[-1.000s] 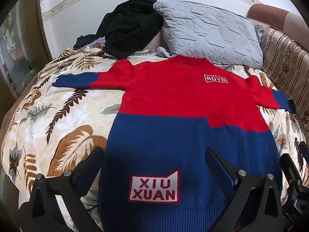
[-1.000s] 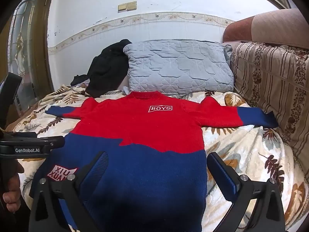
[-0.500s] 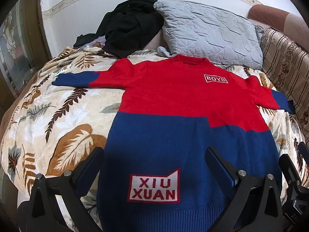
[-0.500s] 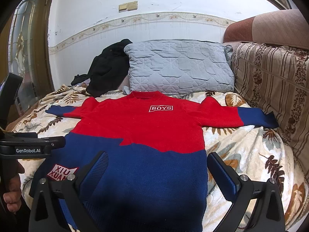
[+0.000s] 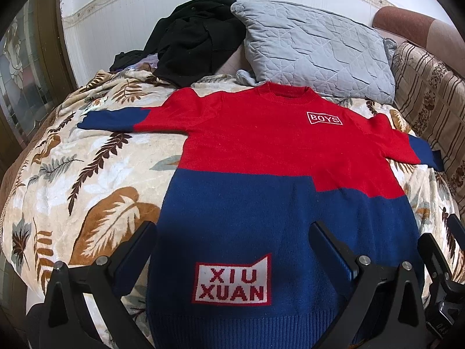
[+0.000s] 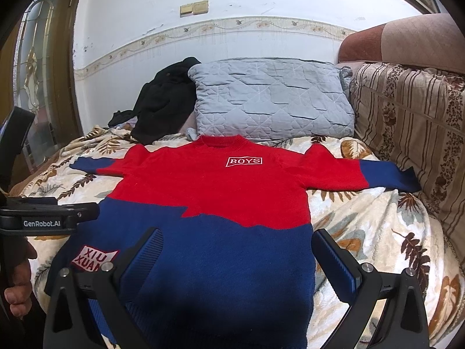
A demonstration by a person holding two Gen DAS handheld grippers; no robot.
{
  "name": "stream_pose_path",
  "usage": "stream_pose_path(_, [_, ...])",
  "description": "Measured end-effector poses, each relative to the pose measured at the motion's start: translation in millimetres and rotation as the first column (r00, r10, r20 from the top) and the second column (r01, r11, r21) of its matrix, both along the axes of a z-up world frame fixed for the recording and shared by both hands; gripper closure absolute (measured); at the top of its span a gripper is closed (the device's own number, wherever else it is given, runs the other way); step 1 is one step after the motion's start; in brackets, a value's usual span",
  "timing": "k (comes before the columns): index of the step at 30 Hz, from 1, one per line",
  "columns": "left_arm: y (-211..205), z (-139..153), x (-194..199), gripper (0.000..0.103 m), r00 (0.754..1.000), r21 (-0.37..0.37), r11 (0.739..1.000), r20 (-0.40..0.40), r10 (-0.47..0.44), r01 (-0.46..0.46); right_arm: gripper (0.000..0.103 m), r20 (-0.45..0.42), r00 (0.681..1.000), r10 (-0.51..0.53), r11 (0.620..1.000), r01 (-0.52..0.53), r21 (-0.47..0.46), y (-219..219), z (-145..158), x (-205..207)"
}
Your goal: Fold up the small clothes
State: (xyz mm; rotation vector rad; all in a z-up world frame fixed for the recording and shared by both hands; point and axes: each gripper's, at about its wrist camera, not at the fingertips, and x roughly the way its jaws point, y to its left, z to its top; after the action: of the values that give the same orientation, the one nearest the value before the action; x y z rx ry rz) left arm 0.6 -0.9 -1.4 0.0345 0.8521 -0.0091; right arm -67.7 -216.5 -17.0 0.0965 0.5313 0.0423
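A small red and blue sweater [image 5: 270, 174] lies flat, front up, on the bed with both sleeves spread out; it also shows in the right wrist view [image 6: 215, 203]. It carries a "BOYS" patch near the neck and a "XIU XUAN" patch near the hem. My left gripper [image 5: 232, 232] is open and empty, just above the hem's left part. My right gripper [image 6: 237, 240] is open and empty above the hem's right part. The left gripper's body [image 6: 49, 218] shows at the left of the right wrist view.
A leaf-patterned blanket [image 5: 87, 174] covers the bed. A grey quilted pillow [image 5: 314, 49] and a black garment [image 5: 197, 35] lie at the head. A striped cushion [image 6: 412, 133] lines the right side. A door with glass [image 6: 35, 87] stands at the left.
Both views have barely shifted; the sweater and both open grippers stay where they were.
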Motion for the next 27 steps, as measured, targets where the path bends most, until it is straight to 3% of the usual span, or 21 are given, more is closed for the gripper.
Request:
stream_pose_path(14, [0, 0, 1, 0.0, 1.0, -0.014, 1.0, 0.003, -0.006, 0.006, 0.0, -0.001, 1.0, 0.001, 1.0, -0.001, 0.001, 0, 0, 0])
stream_pose_path(19, [0, 0, 1, 0.0, 1.0, -0.055, 0.998, -0.01, -0.007, 0.006, 0.0, 0.001, 1.0, 0.0, 1.0, 0.0, 0.0, -1, 0, 0])
stream_pose_path(25, [8, 1, 3, 0.0, 0.999, 0.028, 1.0, 0.03, -0.014, 0.013, 0.0, 0.009, 1.0, -0.001, 1.0, 0.001, 0.015, -5, 3, -1])
stream_pose_path(27, [19, 3, 9, 0.0, 0.999, 0.016, 1.0, 0.036, -0.002, 0.001, 0.0, -0.011, 1.0, 0.007, 0.999, -0.006, 0.052, -12, 6, 1])
